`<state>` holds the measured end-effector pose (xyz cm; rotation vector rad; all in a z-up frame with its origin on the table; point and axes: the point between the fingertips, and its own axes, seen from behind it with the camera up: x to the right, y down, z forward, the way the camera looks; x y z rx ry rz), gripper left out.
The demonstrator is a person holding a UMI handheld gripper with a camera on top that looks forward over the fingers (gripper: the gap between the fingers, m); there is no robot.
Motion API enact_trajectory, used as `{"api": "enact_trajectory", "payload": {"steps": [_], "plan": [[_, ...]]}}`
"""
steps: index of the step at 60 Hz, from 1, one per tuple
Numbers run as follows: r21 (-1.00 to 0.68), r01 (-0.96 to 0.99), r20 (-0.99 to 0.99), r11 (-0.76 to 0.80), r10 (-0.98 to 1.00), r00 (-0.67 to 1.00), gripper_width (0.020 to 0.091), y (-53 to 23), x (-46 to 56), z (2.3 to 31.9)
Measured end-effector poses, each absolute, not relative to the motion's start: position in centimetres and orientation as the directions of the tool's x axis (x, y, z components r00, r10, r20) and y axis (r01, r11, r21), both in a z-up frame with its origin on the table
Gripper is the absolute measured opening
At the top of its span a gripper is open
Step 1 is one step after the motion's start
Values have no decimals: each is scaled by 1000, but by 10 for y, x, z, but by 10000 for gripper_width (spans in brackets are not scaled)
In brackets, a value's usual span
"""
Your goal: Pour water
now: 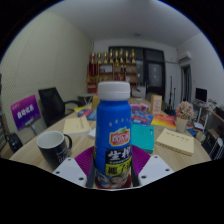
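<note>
You are working in an office-like room, with shelving (118, 66) full of small items against the far wall and dark chairs (48, 102) off to one side. Closer in, the table (75, 128) spreads out ahead of you, cluttered with papers, a notebook (177, 142) and boxes, so free space for setting things down is limited.

Filling the middle of your view is the bottle (113, 133) — white body, blue cap, a red and blue label. It stands upright between the gripper (112, 165) fingers, with the magenta pads (139, 160) hugging its lower body on both sides. From how snugly the pads sit against it, you appear to have it clamped, low enough on the body that the neck and cap stay free. I can't see whether its base rests on the table or is lifted clear. The cap looks to be on, which matters: nothing will come out until that is dealt with.

Smaller, and off to the side just beyond the fingers, a black mug (54, 148) with a pale inside sits on the table, mouth up. That is the likely target for the pour — it is near the bottle but not touching, so you would need to carry the bottle sideways over it before tilting.
</note>
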<state>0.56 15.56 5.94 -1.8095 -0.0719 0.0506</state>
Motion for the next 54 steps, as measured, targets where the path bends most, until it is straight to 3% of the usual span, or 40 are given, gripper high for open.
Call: {"api": "enact_trajectory", "payload": {"steps": [10, 20, 24, 26, 35, 54], "plan": [[-977, 19, 1, -214, 83, 997, 525, 157, 4, 62], [-947, -5, -39, -321, 99, 994, 676, 149, 4, 54], [-934, -34, -73, -355, 97, 993, 830, 137, 2, 55], [-930, -45, -80, -365, 82, 993, 856, 132, 3, 57], [-910, -61, -81, -409, 31, 996, 837, 85, 1, 68], [-901, -25, 10, -432, -79, 997, 835, -53, -54, 145]]}}
